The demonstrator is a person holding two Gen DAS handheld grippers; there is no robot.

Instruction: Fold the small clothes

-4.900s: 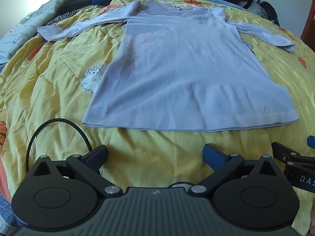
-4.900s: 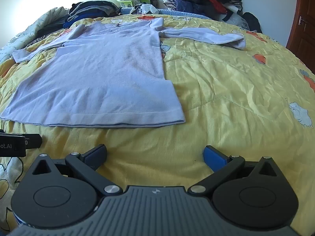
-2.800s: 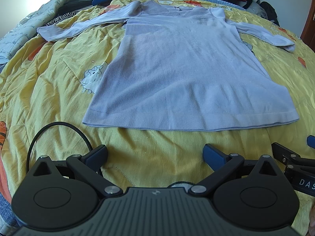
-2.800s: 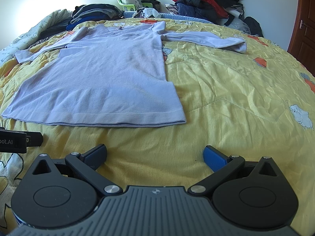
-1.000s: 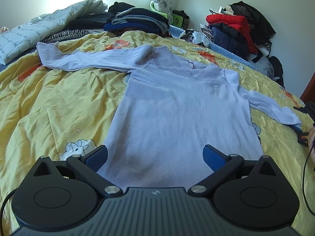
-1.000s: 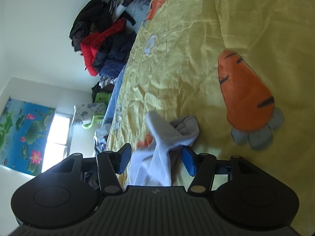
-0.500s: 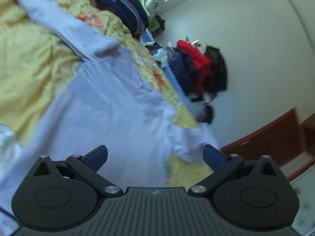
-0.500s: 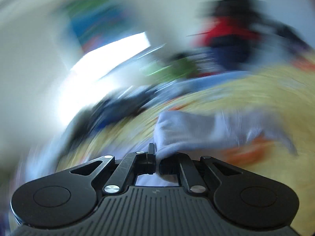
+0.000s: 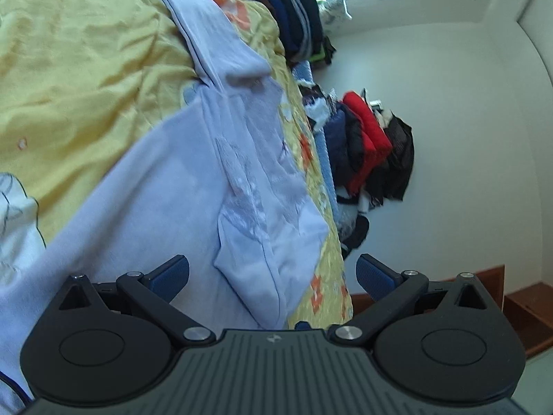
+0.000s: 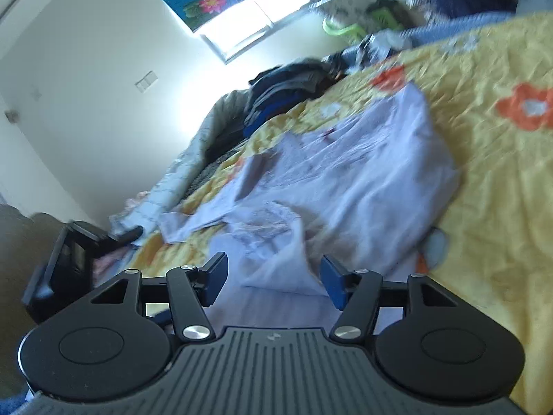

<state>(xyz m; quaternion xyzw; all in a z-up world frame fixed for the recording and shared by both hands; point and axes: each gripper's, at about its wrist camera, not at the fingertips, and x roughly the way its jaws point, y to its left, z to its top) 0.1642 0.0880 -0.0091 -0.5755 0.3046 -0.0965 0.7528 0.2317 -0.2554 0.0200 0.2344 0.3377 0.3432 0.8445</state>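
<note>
A soft, fine-knit pale lavender long-sleeved top (image 9: 179,190) lies on a crumpled yellow quilt (image 9: 79,69) with orange flower prints, covering a bed in a white-walled room heaped with dark and red clothes (image 9: 366,152). In the left view the top's long axis runs from lower left to upper centre, one sleeve folded over its body. Left gripper (image 9: 273,273): jaws spread, empty. Right gripper (image 10: 274,280): jaws just opened, fabric between them but unpinched.

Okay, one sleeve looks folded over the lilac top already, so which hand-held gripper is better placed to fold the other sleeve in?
Probably the left hand-held gripper. Its jaws stand open over the lilac top, and the outstretched sleeve lies straight ahead of it on the yellow bedspread. The right hand-held gripper hovers open above the folded sleeve.
</note>
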